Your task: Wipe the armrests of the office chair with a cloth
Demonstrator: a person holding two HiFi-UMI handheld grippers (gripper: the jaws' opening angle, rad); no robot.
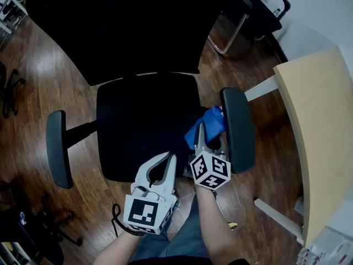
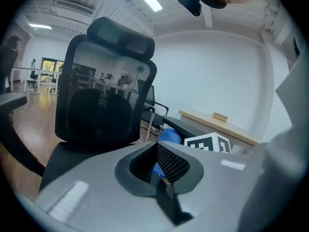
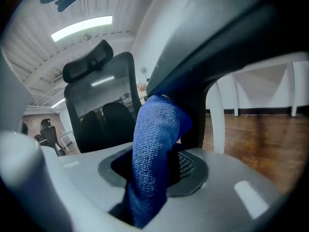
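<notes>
One chair (image 1: pixel 140 120) | two armrests – left armrest (image 1: pixel 57 148), right armrest (image 1: pixel 238 128) | one blue cloth (image 1: pixel 212 120) was clamped in right gripper (image 1: pixel 202 127), against right armrest's inner edge | left gripper (image 1: pixel 171 158) hovered over seat front – jaws together, empty.

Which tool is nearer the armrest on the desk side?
Right. The right tool, shut on the blue cloth, is close beside that armrest; the left tool hangs over the seat front, farther off.

cloth (image 1: pixel 205 125): blue | chair seat (image 1: pixel 144 123): black | armrests (image 1: pixel 237 129): dark grey | marker cubes (image 1: pixel 210 171): black-white squares | floor (image 1: pixel 33 81): brown wood | desk (image 1: pixel 317 131): beige
</notes>
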